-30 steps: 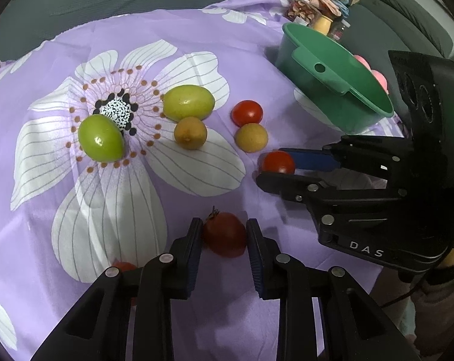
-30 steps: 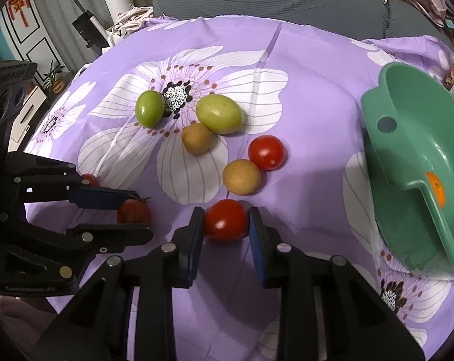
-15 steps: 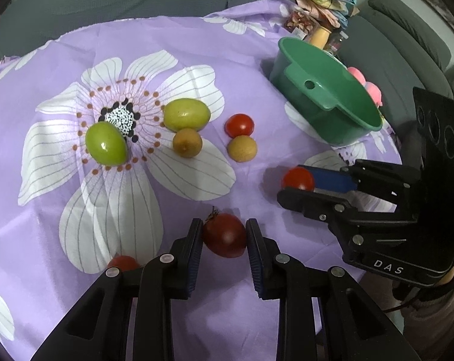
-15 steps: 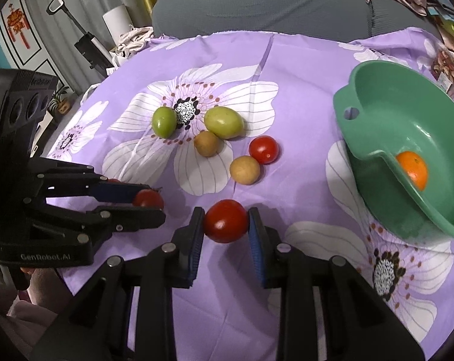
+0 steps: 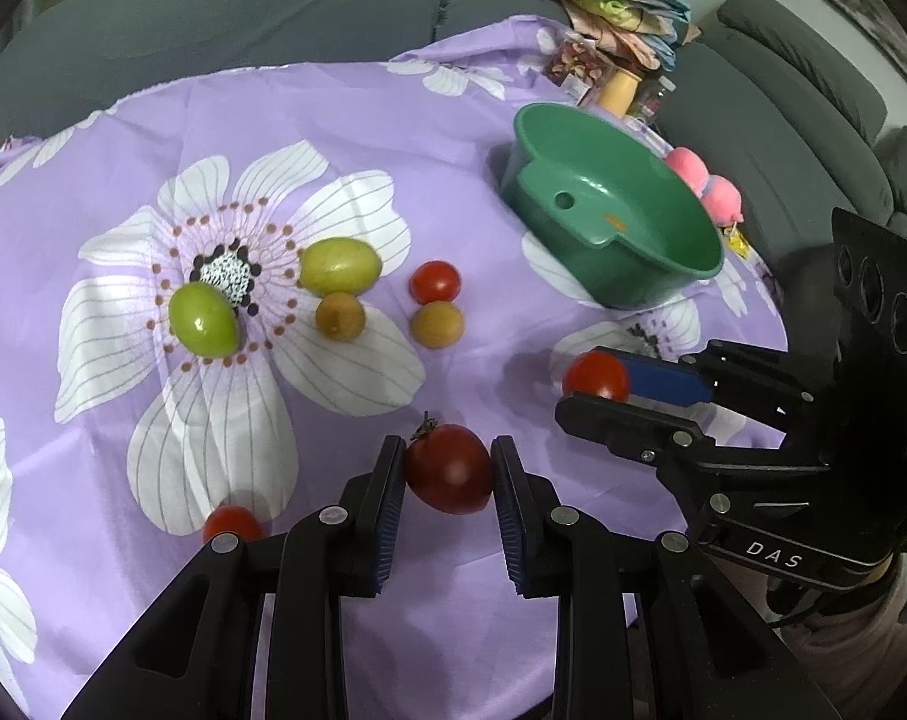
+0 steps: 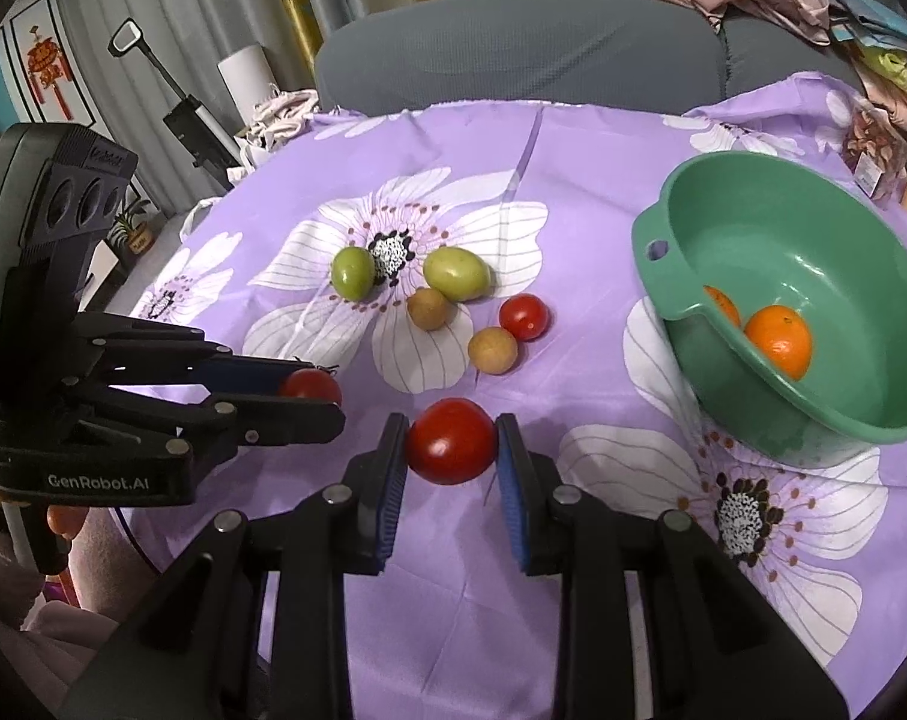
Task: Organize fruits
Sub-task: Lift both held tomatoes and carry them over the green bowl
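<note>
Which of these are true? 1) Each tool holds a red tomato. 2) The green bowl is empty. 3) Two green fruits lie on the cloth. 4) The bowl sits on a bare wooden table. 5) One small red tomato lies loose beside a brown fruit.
1) True: the left tool grips a dark red tomato; the right tool grips a red tomato.
2) False: the green bowl holds an orange.
3) True: green fruits.
4) False: it sits on a purple flowered cloth.
5) True: small tomato, brown fruit.

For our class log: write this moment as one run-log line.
left gripper: shut on dark tomato | right gripper: shut on red tomato | green bowl: orange
</note>
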Available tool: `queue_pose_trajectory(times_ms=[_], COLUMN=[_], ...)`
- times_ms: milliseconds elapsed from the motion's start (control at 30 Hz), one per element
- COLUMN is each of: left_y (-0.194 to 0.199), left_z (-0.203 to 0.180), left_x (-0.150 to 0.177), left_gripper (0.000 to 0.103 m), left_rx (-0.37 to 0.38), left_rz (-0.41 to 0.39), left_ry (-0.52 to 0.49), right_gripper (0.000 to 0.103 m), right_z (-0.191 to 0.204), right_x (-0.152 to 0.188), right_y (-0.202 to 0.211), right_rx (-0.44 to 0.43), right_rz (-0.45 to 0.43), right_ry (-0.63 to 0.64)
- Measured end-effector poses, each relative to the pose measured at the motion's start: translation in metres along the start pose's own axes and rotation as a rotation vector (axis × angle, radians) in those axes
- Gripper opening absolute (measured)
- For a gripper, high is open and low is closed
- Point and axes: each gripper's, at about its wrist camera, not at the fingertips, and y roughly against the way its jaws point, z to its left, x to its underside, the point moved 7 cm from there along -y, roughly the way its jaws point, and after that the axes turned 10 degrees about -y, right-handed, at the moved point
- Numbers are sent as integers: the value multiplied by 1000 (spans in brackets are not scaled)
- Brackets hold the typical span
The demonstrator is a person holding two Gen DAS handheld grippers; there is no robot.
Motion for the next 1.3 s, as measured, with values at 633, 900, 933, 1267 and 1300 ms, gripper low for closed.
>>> queue_pose_trajectory(times_ms=[633,900,933,1267,1300], left_y=[9,9,9,4,4], left_z=[-28,-37,-39,-55,-56], left_x=[-22,-33,-35,-53,-55], left_gripper=[29,29,29,29,29], left_rx=[-12,-17,-16,0,0], left_rz=[-28,-35,-36,-52,-53], left_ry=[-53,-75,-79,-120,-123], right_gripper=[29,30,30,30,30], right_z=[-17,-27,-28,-46,-47], right_x=[-5,-8,-8,-12,-13], right_y=[35,43,44,54,55], right_rx=[-24,-25,-24,-5,0], right_rz=[-98,-130,-134,-167,-169], right_ry=[-28,-47,-49,-75,-75])
